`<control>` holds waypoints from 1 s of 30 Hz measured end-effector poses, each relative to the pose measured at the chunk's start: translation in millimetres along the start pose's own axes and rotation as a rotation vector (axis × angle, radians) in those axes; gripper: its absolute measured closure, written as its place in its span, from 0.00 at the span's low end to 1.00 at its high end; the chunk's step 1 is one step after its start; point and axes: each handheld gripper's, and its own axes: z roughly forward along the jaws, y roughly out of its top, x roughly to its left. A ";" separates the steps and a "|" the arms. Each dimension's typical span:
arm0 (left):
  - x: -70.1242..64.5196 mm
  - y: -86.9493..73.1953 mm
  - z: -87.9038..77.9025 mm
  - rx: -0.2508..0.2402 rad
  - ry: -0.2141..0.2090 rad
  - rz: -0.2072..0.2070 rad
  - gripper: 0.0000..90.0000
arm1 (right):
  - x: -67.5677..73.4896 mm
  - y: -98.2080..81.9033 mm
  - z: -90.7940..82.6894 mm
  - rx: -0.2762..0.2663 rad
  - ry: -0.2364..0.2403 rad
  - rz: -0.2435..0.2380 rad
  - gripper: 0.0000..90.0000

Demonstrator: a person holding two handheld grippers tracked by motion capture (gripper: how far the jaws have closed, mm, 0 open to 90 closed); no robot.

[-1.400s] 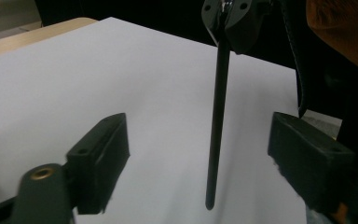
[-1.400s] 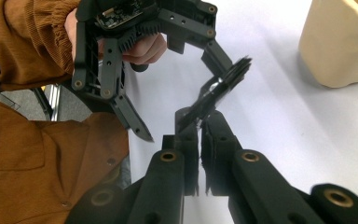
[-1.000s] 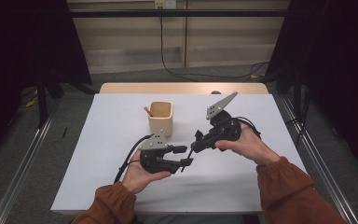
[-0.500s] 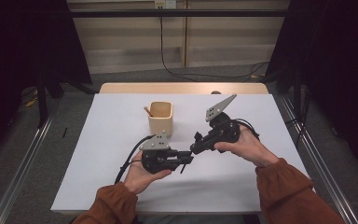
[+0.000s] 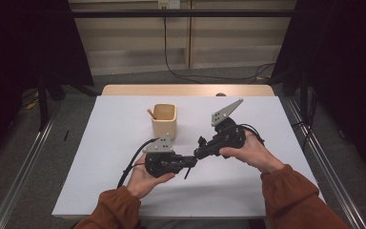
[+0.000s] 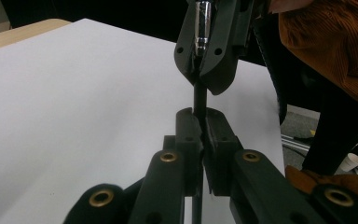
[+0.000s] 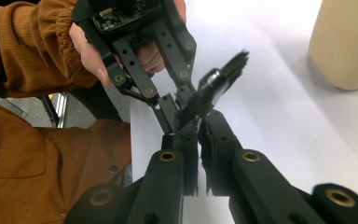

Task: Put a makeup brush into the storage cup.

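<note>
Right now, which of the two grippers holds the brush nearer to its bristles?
The right gripper: its fingers clamp the brush at the silver ferrule; the left gripper, its fingers just closed, grips the plain black handle.

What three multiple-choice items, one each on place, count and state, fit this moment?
1. Where does the beige cup stand?
A. On the white table, beyond both grippers
B. On the floor
C. In the person's left hand

2. How many grippers clamp the black brush?
A. None
B. One
C. Two

3. How is the cup placed?
A. Lying on its side
B. Upright, mouth up
C. Upside down

Answers:
1 A: the cup sits on the table, behind the grippers.
2 C: the right gripper pinches the brush near its silver collar, and the left gripper, whose jaws have just been closing, grips the handle.
3 B: its open mouth faces up, with a thin stick inside.
</note>
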 end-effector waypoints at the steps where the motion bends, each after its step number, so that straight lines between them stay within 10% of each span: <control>1: 0.0 0.1 0.4 0.000 0.001 0.002 0.95 | 0.0 -0.4 0.2 -0.006 0.003 0.003 0.93; 30: 5.1 2.1 -12.2 -0.025 0.033 -0.004 0.95 | 0.5 -17.9 -8.5 -0.203 -0.039 0.028 0.34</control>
